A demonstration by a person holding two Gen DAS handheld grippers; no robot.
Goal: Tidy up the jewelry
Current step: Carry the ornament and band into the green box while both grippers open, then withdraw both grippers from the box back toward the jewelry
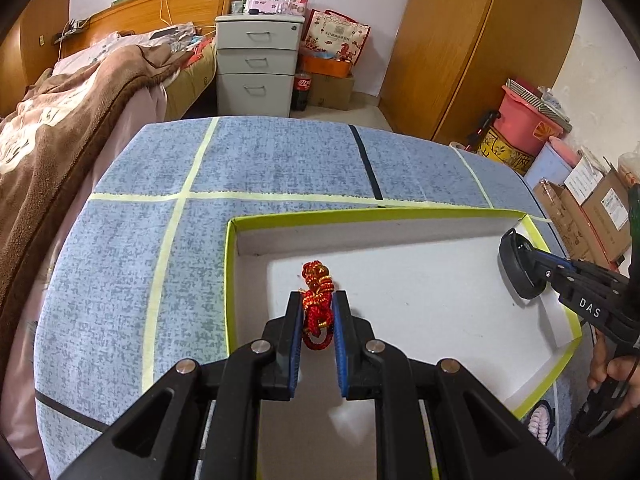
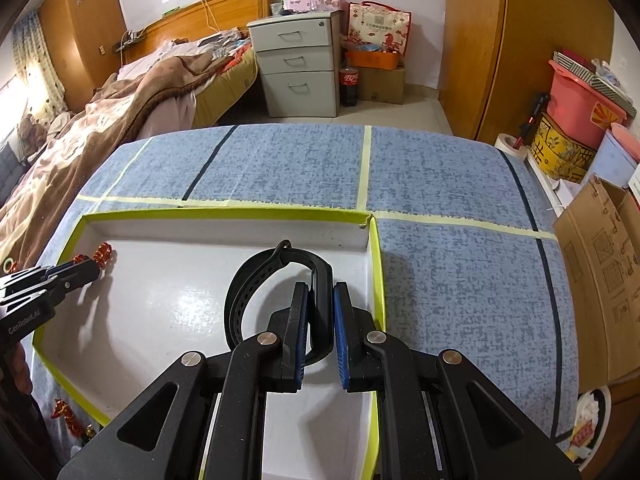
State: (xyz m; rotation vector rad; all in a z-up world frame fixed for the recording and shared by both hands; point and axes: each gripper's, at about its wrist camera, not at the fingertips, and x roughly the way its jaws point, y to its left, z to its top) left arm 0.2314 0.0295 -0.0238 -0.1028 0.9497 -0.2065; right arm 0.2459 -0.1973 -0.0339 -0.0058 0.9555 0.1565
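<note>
We hold a red braided bracelet [image 1: 317,303] with gold beads in the left gripper [image 1: 317,300], whose blue pads pinch it from both sides. Its long axis runs along the fingers, away from the camera: a red loop hangs back between the pads, and a knotted, beaded end sticks out past the fingertips toward the far wall of the tray. It sits above the white floor of the tray [image 1: 400,216], in the tray's left part; whether it touches the floor we cannot tell.

In the right gripper [image 2: 320,292] we hold a black wristband [image 2: 256,280]. The pads press on its thick body, which stands upright between them and runs along the fingers. Its perforated strap curls out to the left in a wide loop and comes back over the top, so the band's ring stands on edge. It is over the right part of the same tray, close to the right wall.

The tray is shallow and white with a yellow-green rim, and it lies on a blue mottled tabletop [image 1: 280,160] crossed by pale yellow and dark tape lines. The two grippers are well apart, one toward each side of the tray. Beyond the table stand a bed [image 1: 80,100] with a brown blanket, a grey drawer unit [image 1: 256,64] and a wooden wardrobe [image 1: 472,40].
</note>
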